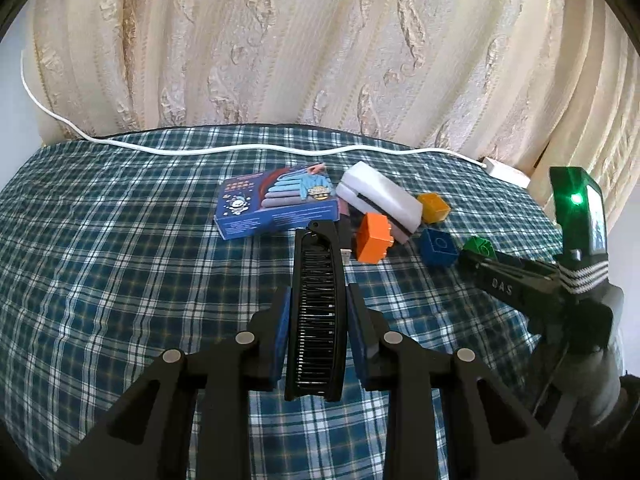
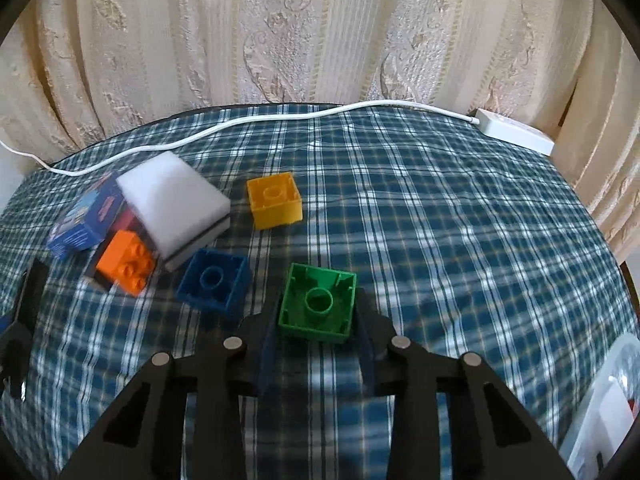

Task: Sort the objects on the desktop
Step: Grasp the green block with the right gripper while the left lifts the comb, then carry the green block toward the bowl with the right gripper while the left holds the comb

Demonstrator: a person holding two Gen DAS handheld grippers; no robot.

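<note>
My left gripper (image 1: 316, 300) is shut on a black comb (image 1: 316, 312) and holds it above the plaid cloth. My right gripper (image 2: 318, 304) is shut on a green brick (image 2: 318, 300), open side toward the camera; it also shows in the left wrist view (image 1: 480, 246). On the cloth lie a blue brick (image 2: 214, 280), an orange brick (image 2: 126, 262), a yellow brick (image 2: 274, 200), a white sponge (image 2: 172, 200) and a blue box (image 1: 276, 204). The sponge leans on the box.
A white cable (image 2: 240, 124) runs along the table's far edge to a white adapter (image 2: 514, 130). A cream curtain (image 2: 320, 32) hangs behind. A clear plastic bin (image 2: 604, 408) stands at the near right.
</note>
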